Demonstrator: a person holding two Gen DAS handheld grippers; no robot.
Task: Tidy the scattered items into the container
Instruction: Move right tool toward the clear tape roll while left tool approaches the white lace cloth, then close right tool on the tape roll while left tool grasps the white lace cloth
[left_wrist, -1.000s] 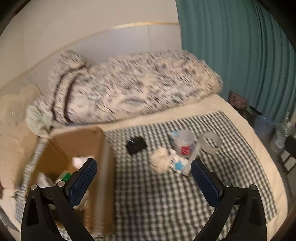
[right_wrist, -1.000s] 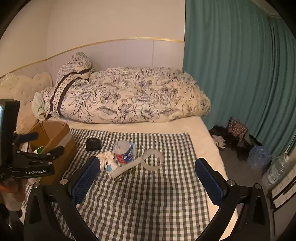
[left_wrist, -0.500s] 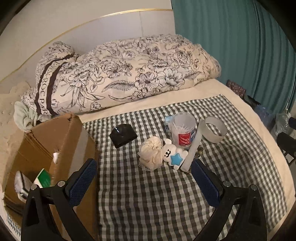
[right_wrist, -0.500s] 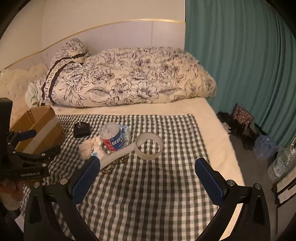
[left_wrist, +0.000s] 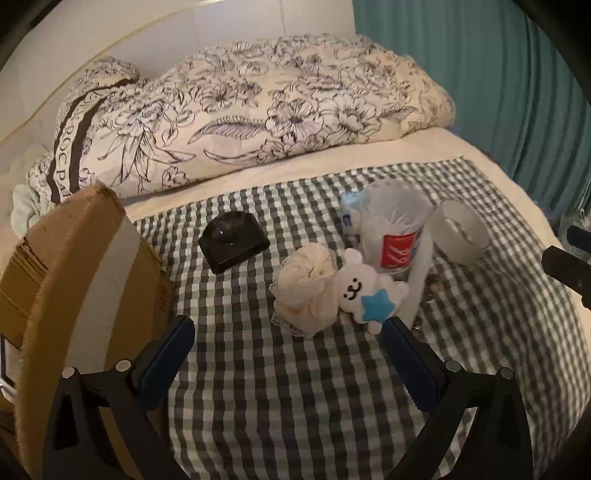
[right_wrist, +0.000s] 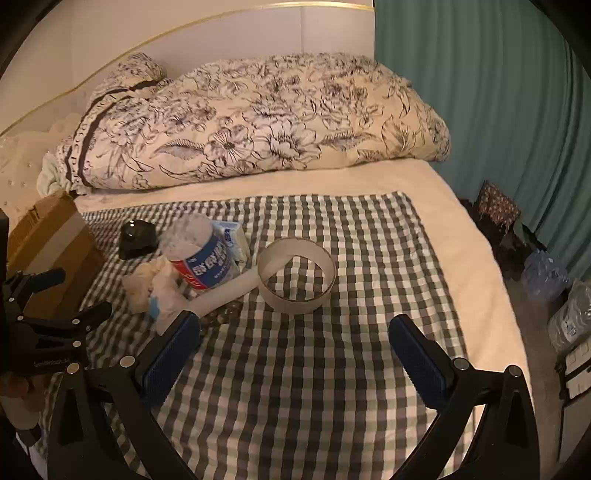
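A cardboard box stands at the left of the checked cloth. On the cloth lie a black case, a cream lace pouch, a white bear toy with a blue star, a clear cotton-swab jar, a white band curled into a loop and a small tissue pack. My left gripper hangs open just short of the pouch and bear. My right gripper is open in front of the white band, with the jar lying to its left.
A rolled floral duvet fills the far side of the bed. A teal curtain hangs on the right, with bags and bottles on the floor below it. Small beads lie beside the band.
My left gripper swung right, away from the box opening, and closed in on the pouch and bear. My right gripper moved forward toward the band. Both stayed open.
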